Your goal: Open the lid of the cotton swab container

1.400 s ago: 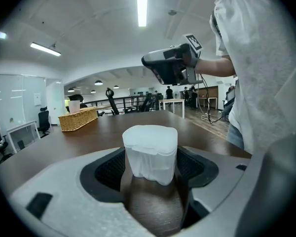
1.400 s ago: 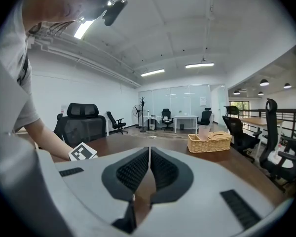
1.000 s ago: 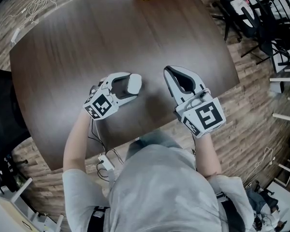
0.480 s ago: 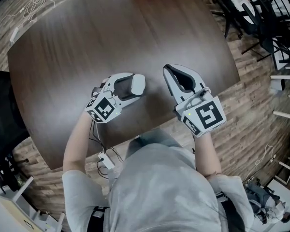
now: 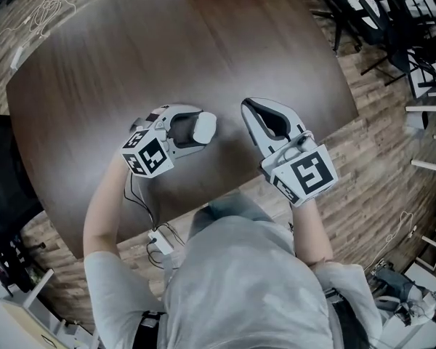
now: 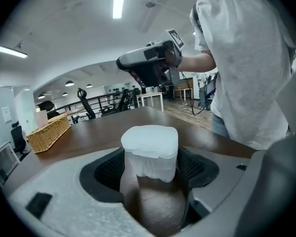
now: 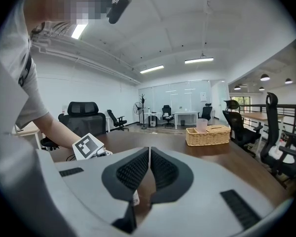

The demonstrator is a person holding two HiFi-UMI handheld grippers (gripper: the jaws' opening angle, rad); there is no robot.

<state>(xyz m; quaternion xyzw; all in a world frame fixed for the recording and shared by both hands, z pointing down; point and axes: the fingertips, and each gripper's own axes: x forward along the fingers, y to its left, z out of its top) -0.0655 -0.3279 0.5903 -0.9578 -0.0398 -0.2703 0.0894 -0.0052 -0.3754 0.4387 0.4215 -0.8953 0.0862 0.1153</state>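
the cotton swab container (image 6: pixel 149 154) sits between the jaws of the left tool (image 6: pixel 153 174), over the near part of the dark table (image 5: pixel 131 64). the ribbed pads close on its lower body from both sides, so this tool holds it. no view settles whether its base rests on the wood or hangs just above it.

it looks like a small tub of thin, milky plastic, so it is probably very light, smooth, and a little springy in the walls. a hard squeeze would likely bow the body and pinch the lid tighter. the low grip seems right, since it leaves the whole top free. the lid (image 6: pixel 149 138) is still on. it is a rounded square cap whose skirt overhangs the body all round, and that overhang is the likely place to catch and pry upward.

the tub stands upright in the left tool's view, with its long axis running bottom to top and the lid facing up. in the head view the cap shows nearly face-on, tipped slightly away from the tool.

the right tool (image 7: pixel 149 154) has its jaws pressed together with nothing between them. it hovers to the right of the tub, near it but clearly apart, with its tip pointing away from the person. a closed tip like that could serve as a wedge under the skirt, though it may skid on the slick plastic.
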